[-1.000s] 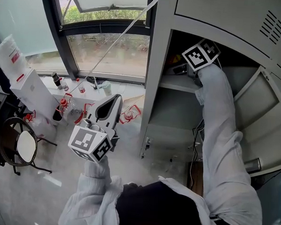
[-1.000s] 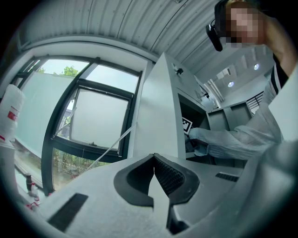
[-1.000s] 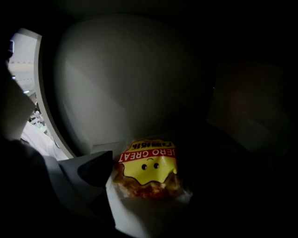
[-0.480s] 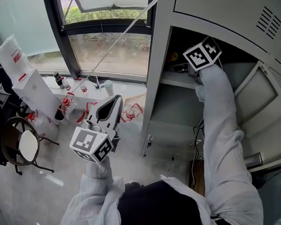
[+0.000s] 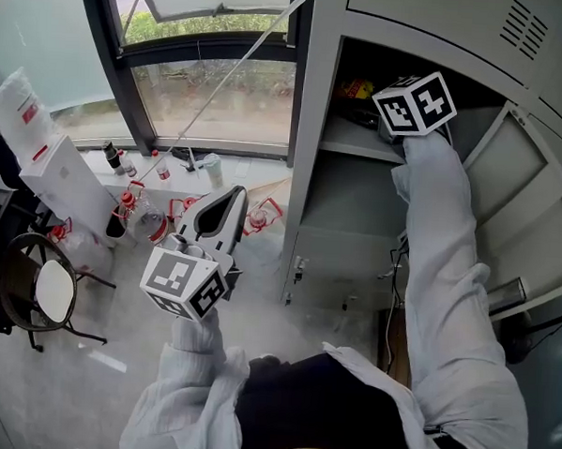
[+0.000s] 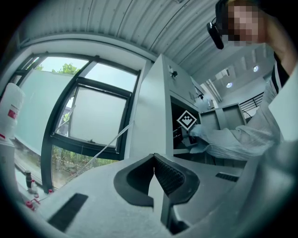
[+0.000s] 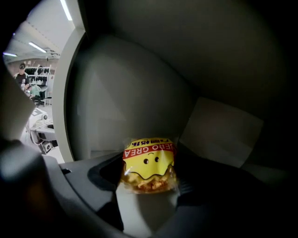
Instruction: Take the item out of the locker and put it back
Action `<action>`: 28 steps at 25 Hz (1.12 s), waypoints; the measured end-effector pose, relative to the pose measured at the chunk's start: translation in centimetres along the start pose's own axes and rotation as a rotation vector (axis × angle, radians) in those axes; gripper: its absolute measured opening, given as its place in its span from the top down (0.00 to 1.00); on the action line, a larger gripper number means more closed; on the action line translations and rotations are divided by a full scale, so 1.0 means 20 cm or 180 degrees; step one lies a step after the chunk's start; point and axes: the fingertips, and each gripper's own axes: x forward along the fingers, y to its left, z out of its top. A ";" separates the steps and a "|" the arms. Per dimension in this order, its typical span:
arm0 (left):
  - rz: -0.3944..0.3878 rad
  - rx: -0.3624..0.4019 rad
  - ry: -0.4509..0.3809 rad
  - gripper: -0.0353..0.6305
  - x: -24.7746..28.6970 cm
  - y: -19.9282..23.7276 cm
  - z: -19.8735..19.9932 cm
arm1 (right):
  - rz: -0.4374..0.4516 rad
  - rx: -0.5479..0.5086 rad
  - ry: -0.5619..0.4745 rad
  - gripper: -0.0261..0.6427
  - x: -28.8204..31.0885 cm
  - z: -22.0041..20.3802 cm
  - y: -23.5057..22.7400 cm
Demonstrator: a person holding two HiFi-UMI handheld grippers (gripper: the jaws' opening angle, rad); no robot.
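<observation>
Right gripper (image 7: pixel 148 182): inside the locker (image 5: pixel 311 164), over its upper shelf (image 5: pixel 353 148); jaws have just been closing and now clamp the snack.
Snack (image 7: pixel 148 162): in the upper compartment, pinched between the right jaws.
Left gripper (image 6: pixel 153 173): outside the locker, towards the window (image 5: pixel 213 93); jaws together, nothing between them.

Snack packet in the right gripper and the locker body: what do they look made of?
Snack packet: thin glossy plastic film, likely. It has a faint sheen, and its lower part is see-through, showing crumbly pieces below yellow-and-red print.
Locker: painted sheet metal, probably steel. It has flat, pale grey matte panels, folded edges and punched vent slots.
</observation>
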 end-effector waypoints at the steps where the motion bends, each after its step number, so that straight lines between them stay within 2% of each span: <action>1: -0.0026 0.0000 0.0008 0.94 0.00 -0.01 -0.01 | -0.0104 0.0006 -0.0071 0.46 -0.03 0.01 -0.01; 6: -0.0169 -0.0020 0.0069 0.94 -0.02 -0.05 -0.04 | -0.0635 0.0184 -0.0533 0.46 -0.19 0.05 -0.03; 9: -0.0260 -0.0012 0.0099 0.94 -0.02 -0.07 -0.05 | -0.0870 0.0433 -0.0798 0.47 -0.29 0.06 -0.05; 11: -0.0324 -0.0021 0.0121 0.94 -0.02 -0.08 -0.06 | -0.1026 0.0481 -0.0898 0.47 -0.35 0.06 -0.05; 18: -0.0613 -0.0138 0.0218 0.94 -0.01 -0.15 -0.14 | -0.1401 0.0470 -0.1031 0.47 -0.57 -0.03 0.07; 28: -0.0955 -0.0293 0.0349 0.94 0.01 -0.30 -0.28 | -0.1571 0.0523 -0.1050 0.47 -0.87 -0.23 0.30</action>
